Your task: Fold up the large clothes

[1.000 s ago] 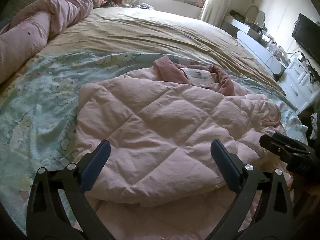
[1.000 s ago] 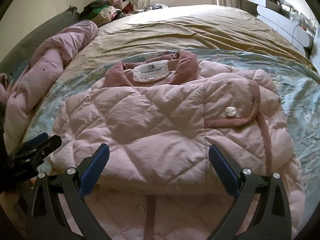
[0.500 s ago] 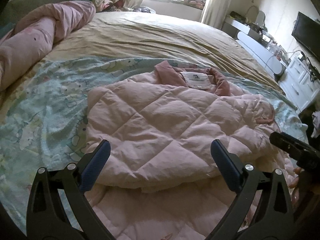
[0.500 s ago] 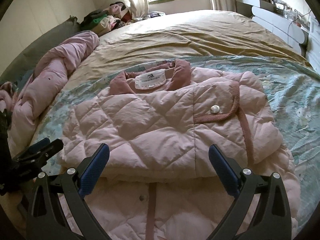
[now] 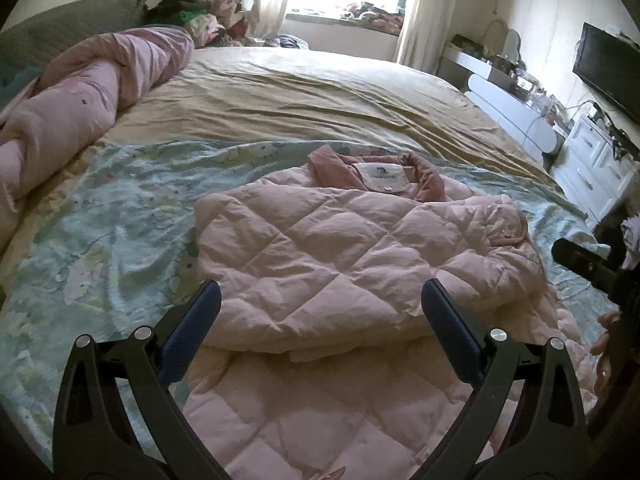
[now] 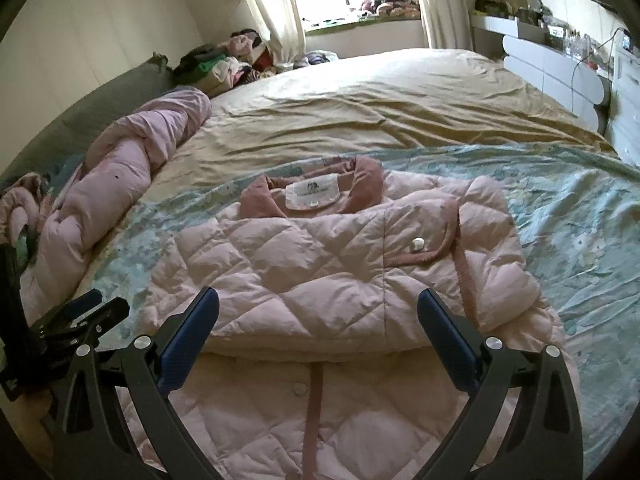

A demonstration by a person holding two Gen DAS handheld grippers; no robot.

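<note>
We find the jacket (image 6: 320, 280) apparently half-folded on the bed (image 6: 380, 96); both claws (image 5: 320, 332) (image 6: 318, 332) apart, empty. Next: grip the near hem.

A pale pink quilted jacket (image 5: 340, 264) lies on the bed (image 5: 320, 96), folded over itself with its darker pink collar (image 5: 424, 180) and white label (image 5: 384, 176) at the far end. The left tool (image 5: 320, 332) hangs above the near fold, blue pads (image 5: 192, 328) spread wide, holding nothing. The right tool (image 5: 592, 268) shows at the right edge
</note>
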